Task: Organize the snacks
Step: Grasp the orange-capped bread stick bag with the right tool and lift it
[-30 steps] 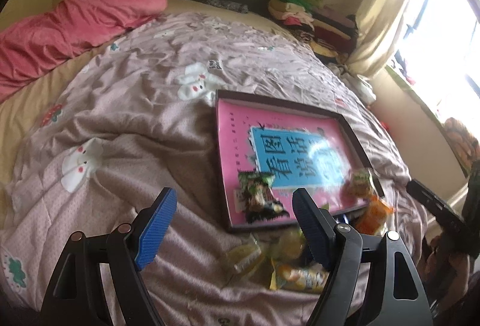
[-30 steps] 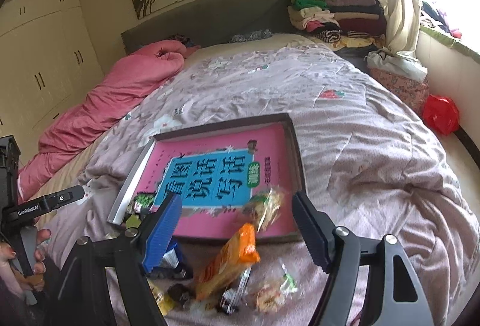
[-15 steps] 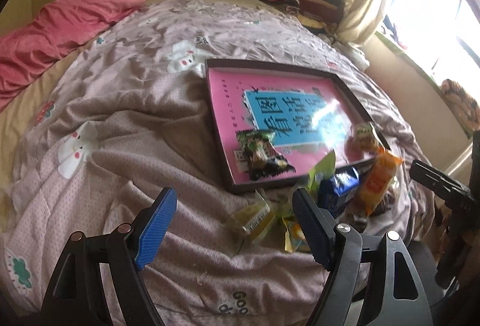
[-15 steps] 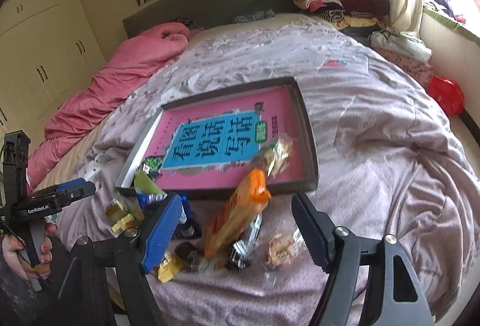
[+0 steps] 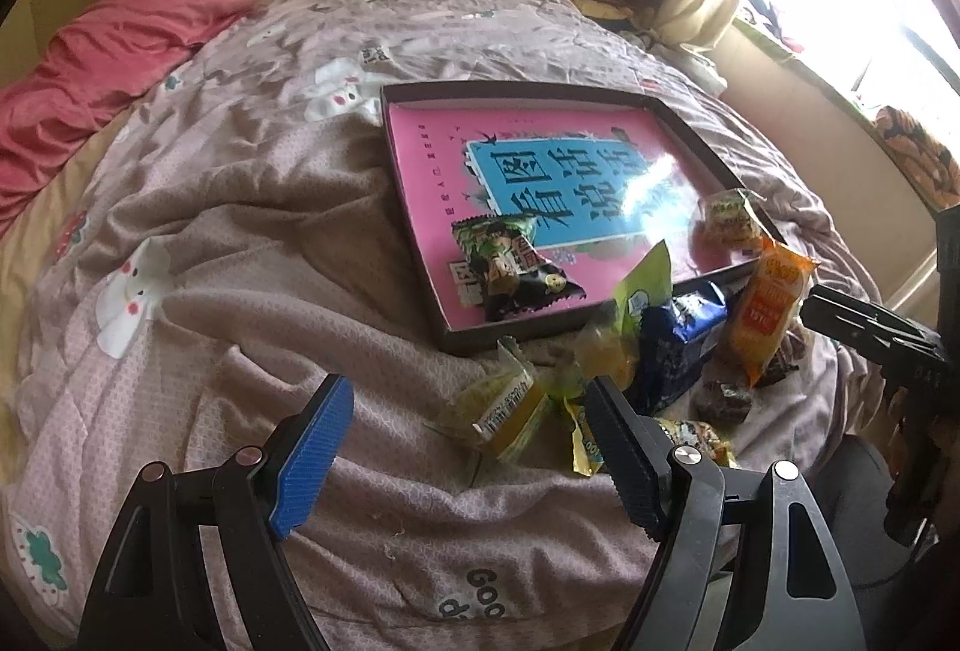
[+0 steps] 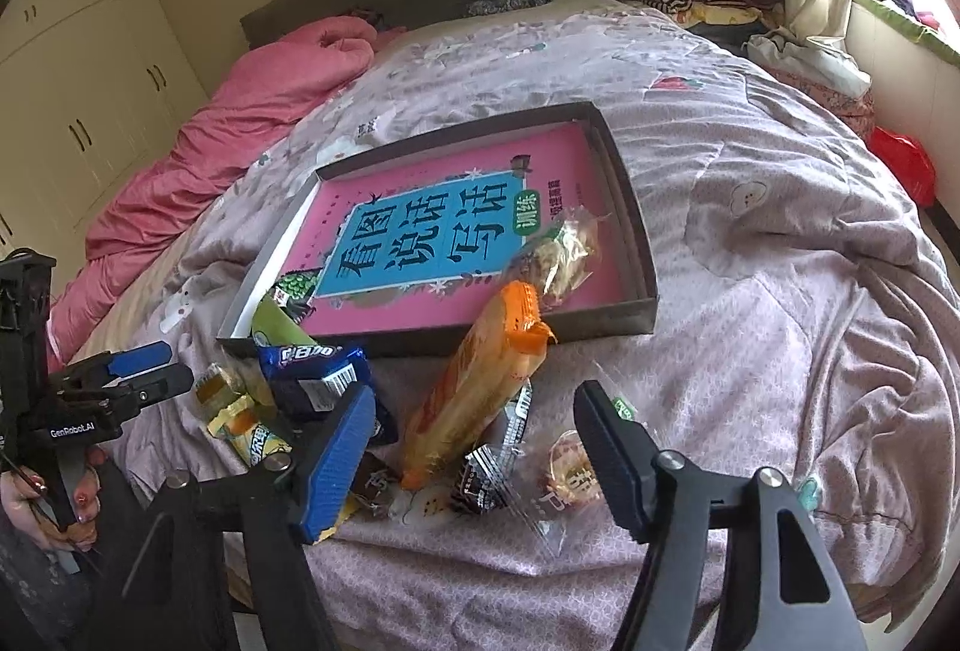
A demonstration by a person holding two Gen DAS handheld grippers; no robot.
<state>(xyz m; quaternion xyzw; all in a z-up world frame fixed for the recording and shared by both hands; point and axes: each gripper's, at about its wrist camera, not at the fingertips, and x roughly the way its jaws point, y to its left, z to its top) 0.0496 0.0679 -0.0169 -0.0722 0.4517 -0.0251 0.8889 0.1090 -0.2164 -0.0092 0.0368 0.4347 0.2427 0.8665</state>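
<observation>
Hovering over the rumpled pink bedspread [image 5: 252, 243], the left gripper [image 5: 468, 459] has its jaws spread wide with only bare cloth between them; it grips nothing. Its right finger [image 5: 624, 465] stands in front of a small yellow packet [image 5: 585, 450] and hides part of it. The right gripper [image 6: 474, 447] is closing its jaws, yet the pads press on nothing: the long orange snack pack [image 6: 474, 393] lies between them in the picture, its far end propped on the near rim of the shallow dark tray [image 6: 636, 231].

Loose snacks crowd the bedspread just near the tray's near edge: a blue biscuit pack [image 6: 312, 375], a yellow-green wrapped sweet [image 5: 504, 411], dark small wrappers [image 6: 489, 471] and a clear-wrapped round cake [image 6: 570, 471]. Their print is too small to read.

Inside the tray lies a pink book with a blue title panel [image 6: 432, 237], a dark-green snack bag [image 5: 510, 267] at its near left corner and a clear pastry bag [image 6: 564, 249] near its right side.

From the right wrist camera the green bag is mostly hidden behind the tray wall; the left wrist camera shows it whole. Only the right wrist view shows a hand [image 6: 36, 501] holding the left gripper's handle.
</observation>
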